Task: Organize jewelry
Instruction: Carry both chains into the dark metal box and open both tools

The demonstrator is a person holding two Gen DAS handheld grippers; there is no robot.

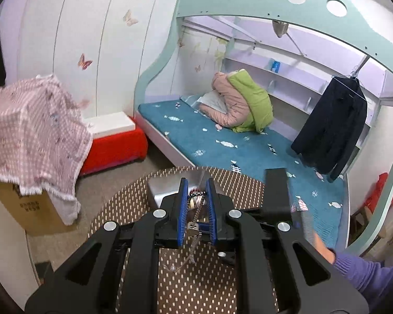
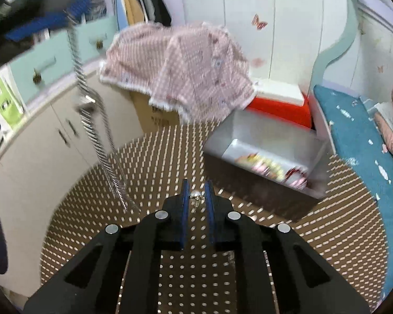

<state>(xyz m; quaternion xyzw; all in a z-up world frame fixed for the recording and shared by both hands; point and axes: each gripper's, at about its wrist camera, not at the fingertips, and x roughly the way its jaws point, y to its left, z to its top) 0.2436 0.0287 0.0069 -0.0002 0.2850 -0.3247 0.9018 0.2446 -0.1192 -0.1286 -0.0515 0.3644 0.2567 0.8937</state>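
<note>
My left gripper (image 1: 196,189) is shut on a silver chain (image 1: 195,231) that hangs down between its blue pads over the round dotted table (image 1: 196,282). The same chain (image 2: 91,115) dangles at upper left in the right wrist view, under the blurred left gripper (image 2: 36,18). My right gripper (image 2: 197,191) is shut on a small pearl piece of jewelry (image 2: 196,196) above the table (image 2: 149,167). An open silver-lined jewelry box (image 2: 272,141) with several colourful pieces (image 2: 275,170) stands on the table to the right. The box (image 1: 165,191) lies just behind the left gripper's fingers.
A cardboard box under a pink checked cloth (image 1: 34,130) stands left of the table. A red and white box (image 1: 118,138) sits by the blue bed (image 1: 235,146). Cabinets (image 2: 39,136) stand at left in the right wrist view. The right gripper's body (image 1: 277,196) rises beside the left one.
</note>
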